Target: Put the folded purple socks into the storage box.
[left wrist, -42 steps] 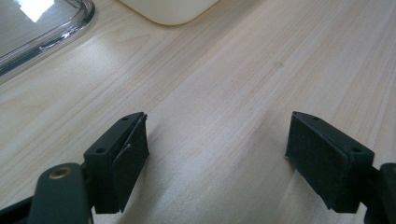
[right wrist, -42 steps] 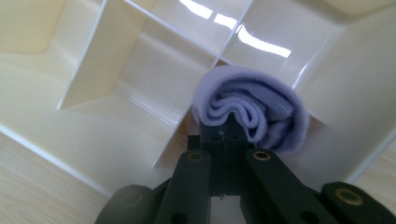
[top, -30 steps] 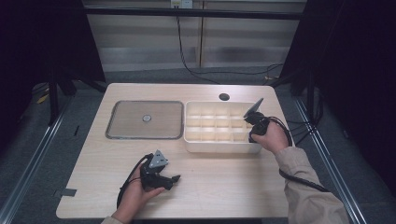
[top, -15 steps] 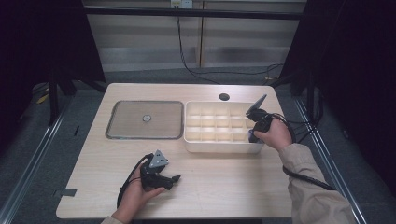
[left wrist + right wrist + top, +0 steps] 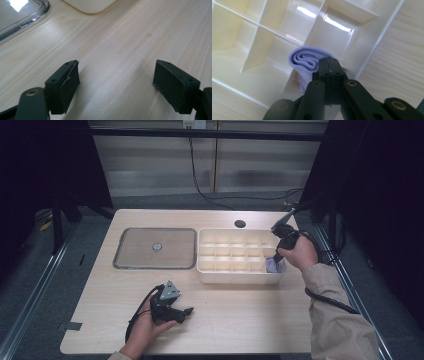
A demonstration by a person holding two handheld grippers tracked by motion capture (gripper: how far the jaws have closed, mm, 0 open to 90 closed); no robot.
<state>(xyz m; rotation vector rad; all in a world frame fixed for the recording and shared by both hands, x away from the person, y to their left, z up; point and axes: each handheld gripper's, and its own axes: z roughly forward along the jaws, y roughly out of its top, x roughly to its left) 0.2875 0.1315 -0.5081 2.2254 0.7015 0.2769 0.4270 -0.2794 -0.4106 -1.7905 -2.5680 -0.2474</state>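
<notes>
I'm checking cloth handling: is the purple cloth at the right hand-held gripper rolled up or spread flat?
Rolled up. The purple cloth shows curled layers at its end, in a corner compartment of the cream organizer box.

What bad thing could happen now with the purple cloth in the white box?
1. The right tongs sit closed beside the rolled purple cloth; whether they pinch it is unclear, so lifting away might drag it out of its corner compartment.
2. The roll looks loose, so it could unroll over the thin divider of the white box.
3. The left tongs rest open on the table, not steadying the box, so a push might slide it.
</notes>
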